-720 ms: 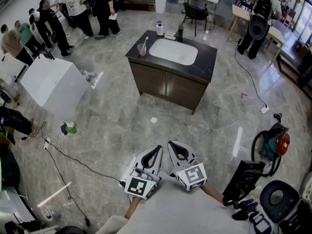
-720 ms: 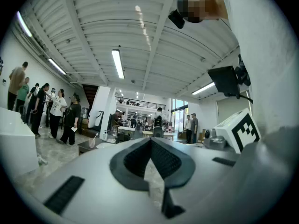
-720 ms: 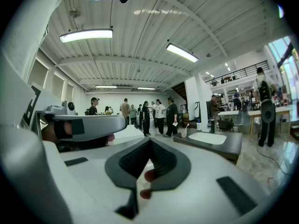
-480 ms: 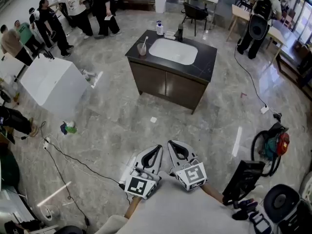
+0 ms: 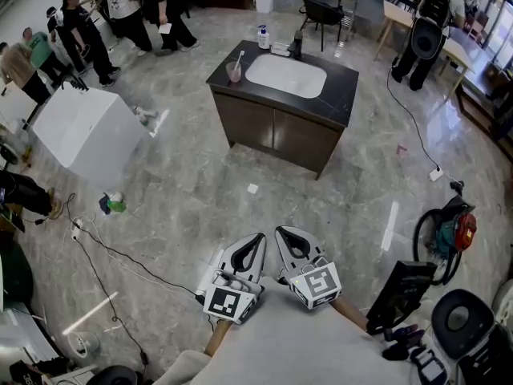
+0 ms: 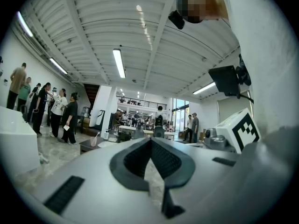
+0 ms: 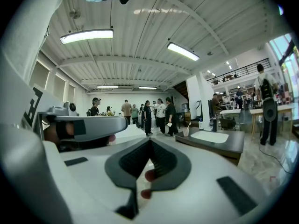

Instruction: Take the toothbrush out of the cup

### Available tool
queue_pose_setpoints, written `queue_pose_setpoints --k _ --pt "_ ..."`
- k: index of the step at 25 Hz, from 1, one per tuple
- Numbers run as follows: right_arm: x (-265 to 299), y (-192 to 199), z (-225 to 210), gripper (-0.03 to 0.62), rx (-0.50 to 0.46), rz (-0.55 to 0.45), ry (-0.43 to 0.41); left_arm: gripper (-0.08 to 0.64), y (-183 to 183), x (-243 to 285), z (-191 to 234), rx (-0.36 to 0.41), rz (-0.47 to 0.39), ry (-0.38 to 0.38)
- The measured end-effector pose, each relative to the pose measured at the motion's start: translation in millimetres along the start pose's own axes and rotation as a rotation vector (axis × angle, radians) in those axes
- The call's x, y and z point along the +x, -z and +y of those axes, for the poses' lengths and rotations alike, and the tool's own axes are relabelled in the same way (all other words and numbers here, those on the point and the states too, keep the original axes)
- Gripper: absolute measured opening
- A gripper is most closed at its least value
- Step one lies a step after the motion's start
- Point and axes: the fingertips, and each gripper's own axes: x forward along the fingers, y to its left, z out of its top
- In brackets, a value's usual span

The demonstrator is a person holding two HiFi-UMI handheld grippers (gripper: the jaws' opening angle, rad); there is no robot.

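A translucent cup (image 5: 233, 72) with a white toothbrush (image 5: 238, 59) leaning in it stands on the left corner of a dark sink counter (image 5: 345, 87), far across the floor. In the left gripper view the cup (image 6: 94, 141) is small and distant left of the jaws; in the right gripper view the cup (image 7: 186, 131) sits right of them. My left gripper (image 5: 258, 238) (image 6: 150, 140) and right gripper (image 5: 280, 233) (image 7: 149, 141) are held side by side near my body, both shut and empty, far from the cup.
A white basin (image 5: 286, 76) is set in the counter, with a soap bottle (image 5: 263, 42) behind it. A white box (image 5: 84, 135) stands left, cables (image 5: 120, 259) trail on the marble floor, people (image 5: 120, 6) stand at the back left and a black chair (image 5: 457, 323) is at the right.
The view has shifted slightly, so the counter sits a little higher in the picture. The people at the back left have stepped a little. Both grippers stay shut, side by side.
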Motion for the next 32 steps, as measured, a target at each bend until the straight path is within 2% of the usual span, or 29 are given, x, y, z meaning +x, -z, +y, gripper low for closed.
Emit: queue_pose_setpoints --k 9,13,22,26,32 --pt "1.8 3.3 11.8 0.005 0.000 0.007 -0.038 0.004 -2.9 -2.6 5.2 -0.045 -0.028 0.003" --pt "7.8 2.6 14.4 0.005 -0.017 0.014 -0.024 0.004 -0.4 -4.7 11.6 -0.008 -0.008 0.016" --pt "34.1 -3.9 31.7 0.005 -0.069 0.019 0.001 0.003 -6.5 -13.9 37.9 -0.042 -0.060 0.049" --pt "41.5 2.4 37.1 0.005 -0.074 0.037 0.020 0.003 -1.8 -20.3 53.6 -0.024 -0.037 0.044" --pt "50.2 6.2 40.2 0.005 -0.080 0.037 0.033 0.004 5.0 -26.5 65.5 -0.034 -0.054 0.044"
